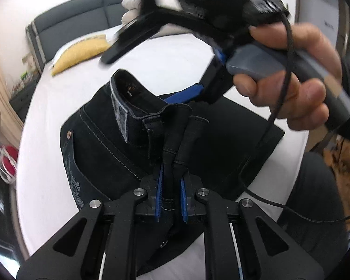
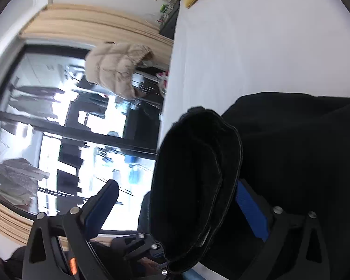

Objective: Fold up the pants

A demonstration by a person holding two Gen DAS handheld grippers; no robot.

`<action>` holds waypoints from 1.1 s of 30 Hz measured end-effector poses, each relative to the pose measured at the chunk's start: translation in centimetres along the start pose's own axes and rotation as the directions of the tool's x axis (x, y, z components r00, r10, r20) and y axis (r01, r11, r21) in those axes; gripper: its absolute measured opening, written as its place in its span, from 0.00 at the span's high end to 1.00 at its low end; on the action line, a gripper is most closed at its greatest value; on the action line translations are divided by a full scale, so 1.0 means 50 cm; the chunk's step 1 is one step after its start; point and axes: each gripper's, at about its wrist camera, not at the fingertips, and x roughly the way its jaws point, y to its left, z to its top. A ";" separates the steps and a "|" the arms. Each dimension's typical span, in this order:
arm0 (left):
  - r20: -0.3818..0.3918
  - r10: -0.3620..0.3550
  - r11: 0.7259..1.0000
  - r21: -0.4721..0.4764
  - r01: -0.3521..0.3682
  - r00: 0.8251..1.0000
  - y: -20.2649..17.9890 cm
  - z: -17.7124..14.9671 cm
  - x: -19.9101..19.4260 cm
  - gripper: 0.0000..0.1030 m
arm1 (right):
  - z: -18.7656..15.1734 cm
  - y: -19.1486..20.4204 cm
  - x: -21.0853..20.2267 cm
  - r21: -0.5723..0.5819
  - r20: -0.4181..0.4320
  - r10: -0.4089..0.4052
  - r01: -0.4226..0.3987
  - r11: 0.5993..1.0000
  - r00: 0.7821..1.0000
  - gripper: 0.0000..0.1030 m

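Black jeans (image 1: pixel 151 140) lie folded on a white bed (image 1: pixel 46 121), waistband toward the far side. My left gripper (image 1: pixel 171 193) is shut on a bunched fold of the pants near their front edge. My right gripper (image 1: pixel 184 93), held in a bare hand (image 1: pixel 291 70), hovers over the far right part of the pants. In the right wrist view my right gripper (image 2: pixel 175 207) stands open, its blue pads wide apart, with a raised loop of black pants fabric (image 2: pixel 196 175) between them; I cannot tell if a pad touches it.
A yellow pillow (image 1: pixel 81 51) and a white pillow (image 1: pixel 133 7) lie at the dark headboard (image 1: pixel 70 23). A cable (image 1: pixel 280 98) hangs from the right gripper. A window (image 2: pixel 58 128) and a beige jacket (image 2: pixel 116 67) are beside the bed.
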 end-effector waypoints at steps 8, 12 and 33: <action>0.016 0.063 0.984 0.166 -0.064 0.998 -0.078 -0.012 0.021 0.89 | 0.012 0.042 0.013 -0.139 -0.081 -0.265 0.252 0.958 0.961 0.27; 0.011 0.058 0.983 0.174 -0.059 0.998 -0.093 -0.020 0.032 0.89 | 0.016 -0.007 -0.010 -0.094 -0.081 -0.311 0.303 0.948 0.947 0.77; 0.083 -0.082 0.960 0.276 0.056 0.993 -0.151 0.030 0.020 0.92 | -0.003 -0.108 -0.226 0.034 0.148 -0.315 0.314 0.949 0.937 0.90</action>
